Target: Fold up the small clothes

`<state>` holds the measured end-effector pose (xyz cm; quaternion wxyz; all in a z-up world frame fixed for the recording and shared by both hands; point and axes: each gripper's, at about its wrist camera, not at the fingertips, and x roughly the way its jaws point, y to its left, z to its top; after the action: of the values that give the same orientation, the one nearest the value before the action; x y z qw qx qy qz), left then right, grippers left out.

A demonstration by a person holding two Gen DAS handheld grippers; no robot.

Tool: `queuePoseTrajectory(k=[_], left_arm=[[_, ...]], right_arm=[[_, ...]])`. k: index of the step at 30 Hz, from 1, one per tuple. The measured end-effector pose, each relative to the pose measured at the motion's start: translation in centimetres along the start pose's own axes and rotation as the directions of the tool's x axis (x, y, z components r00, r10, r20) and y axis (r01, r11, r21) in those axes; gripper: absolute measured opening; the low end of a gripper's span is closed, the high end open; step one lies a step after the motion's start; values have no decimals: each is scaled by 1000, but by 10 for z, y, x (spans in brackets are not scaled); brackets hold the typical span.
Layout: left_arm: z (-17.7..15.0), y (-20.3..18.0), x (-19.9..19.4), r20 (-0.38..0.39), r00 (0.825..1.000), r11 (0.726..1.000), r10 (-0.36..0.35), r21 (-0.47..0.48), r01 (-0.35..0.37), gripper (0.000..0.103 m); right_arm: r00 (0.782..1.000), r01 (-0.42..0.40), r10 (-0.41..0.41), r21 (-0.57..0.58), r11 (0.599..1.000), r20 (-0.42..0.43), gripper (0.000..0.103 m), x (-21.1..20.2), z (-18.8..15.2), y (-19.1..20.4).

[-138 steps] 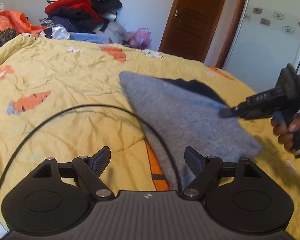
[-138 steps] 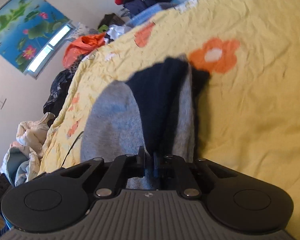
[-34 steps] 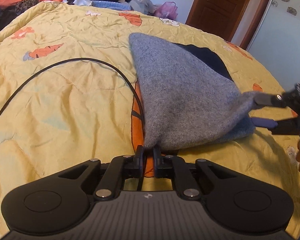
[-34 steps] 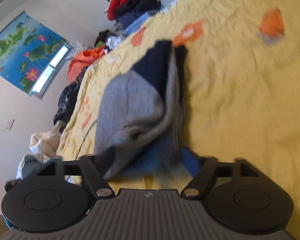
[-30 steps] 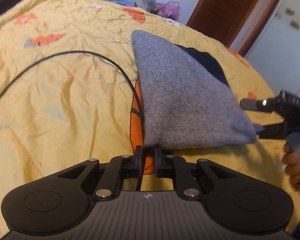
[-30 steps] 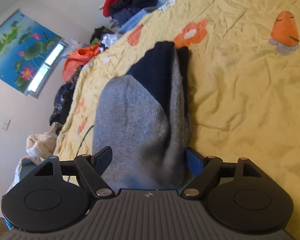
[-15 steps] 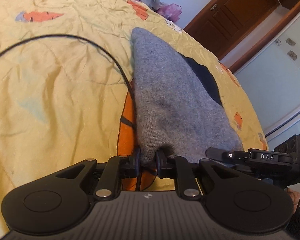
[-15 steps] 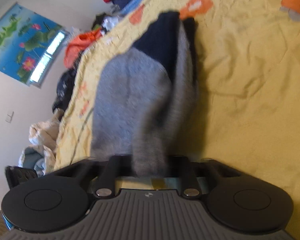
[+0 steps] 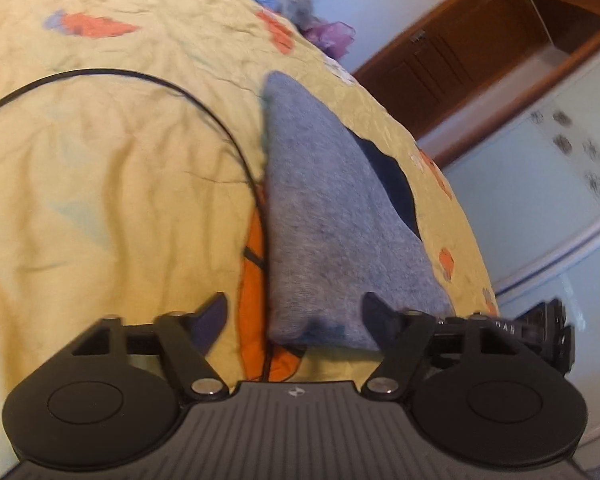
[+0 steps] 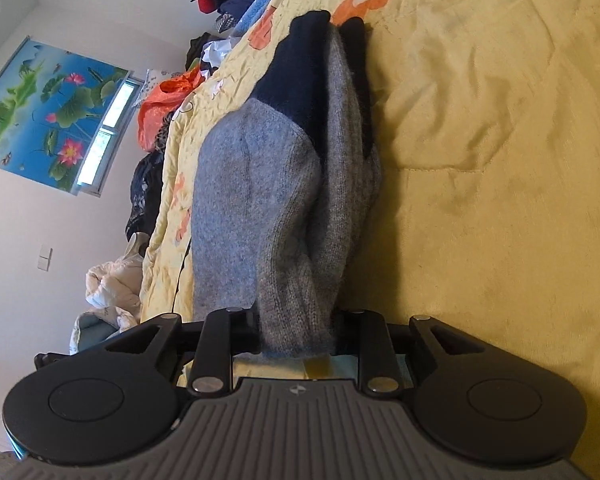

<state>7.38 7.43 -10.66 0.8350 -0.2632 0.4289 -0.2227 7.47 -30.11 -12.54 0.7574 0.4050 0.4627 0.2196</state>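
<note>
- On the yellow bedspread (image 9: 100, 184), the grey sweater (image 9: 324, 216) lies folded into a long narrow bundle, its navy part (image 10: 300, 76) at the far end.
- Your left gripper (image 9: 296, 320) is spread wide and holds nothing; the sweater's near edge lies between its fingers, with one corner just beside the right-hand one.
- Your right gripper (image 10: 298, 330) is clamped on a thick wad of the grey knit at the bundle's near end, the ribbed layer bunched between its fingers.
- The step in hand looks like the second fold: the sides are already in, and the near end seems ready to go over toward the navy end.
- The next move probably calls for your left gripper to take the near corner too, so both ends of that edge rise level.
- Watch the black cable (image 9: 204, 96), which runs along the sweater's left edge; keep it out of the grip.
- Lift low and even, since thick knit may slump open.
</note>
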Motion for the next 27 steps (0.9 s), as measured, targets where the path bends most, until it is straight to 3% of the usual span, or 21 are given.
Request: queuePoseTrajectory(k=[1, 2, 7, 9, 13, 15, 17, 18, 19, 20, 21, 22, 23, 24, 25, 27], left_arm=[[0, -5, 7, -17, 1000, 999, 22, 37, -22, 23], [-2, -8, 13, -28, 998, 996, 64, 59, -62, 17], [-4, -21, 5, -2, 995, 986, 101, 133, -100, 10], [-9, -32, -12, 27, 994, 972, 107, 206, -111, 10], [-17, -25, -8, -22, 990, 962, 138, 240, -129, 10], [-19, -24, -5, -12, 988, 957, 151, 251, -143, 14], [-16, -31, -16, 14, 985, 945, 174, 279, -170, 16], [-14, -38, -26, 56, 980, 930, 192, 309, -200, 16], [-13, -46, -40, 132, 967, 903, 216, 350, -249, 19], [-11, -57, -51, 223, 948, 872, 228, 387, -300, 23], [-9, -68, -59, 312, 925, 842, 217, 420, -339, 27], [-7, -78, -61, 370, 908, 821, 195, 445, -358, 40], [-4, -89, -56, 405, 899, 804, 168, 471, -363, 64], [1, -97, -47, 420, 896, 799, 146, 484, -358, 73], [4, -103, -33, 426, 895, 797, 132, 491, -351, 75], [14, -112, 7, 367, 918, 794, 150, 509, -333, 74]], right_arm=[[1000, 0, 0, 2, 1000, -1, 29, 0, 0, 0], [1000, 2, -2, 2, 1000, -1, 28, 0, 0, 0], [998, 56, -56, -101, 993, 2, 23, -3, -6, 16], [1000, 22, -22, -111, 994, -3, 23, -12, -8, 20], [999, 33, -35, -106, 994, -22, 23, -15, -15, 10], [1000, -8, 6, -74, 997, -24, 28, -10, -15, 2], [999, -21, 19, -44, 999, -34, 47, -14, -10, 4], [999, -25, 23, -59, 998, -22, 55, -22, -6, 8], [1000, -17, 19, -92, 996, 17, 68, -32, 0, 14], [998, 6, 3, -135, 991, 70, 74, -42, 8, 21], [991, 44, -20, -182, 982, 132, 74, -51, 18, 28], [981, 84, -42, -220, 972, 189, 74, -55, 30, 36], [971, 119, -62, -240, 964, 231, 74, -54, 43, 43], [964, 141, -76, -245, 959, 256, 74, -49, 58, 48], [958, 153, -81, -254, 955, 275, 72, -39, 72, 53], [953, 209, -128, -288, 935, 275, 68, -9, 98, 61]])
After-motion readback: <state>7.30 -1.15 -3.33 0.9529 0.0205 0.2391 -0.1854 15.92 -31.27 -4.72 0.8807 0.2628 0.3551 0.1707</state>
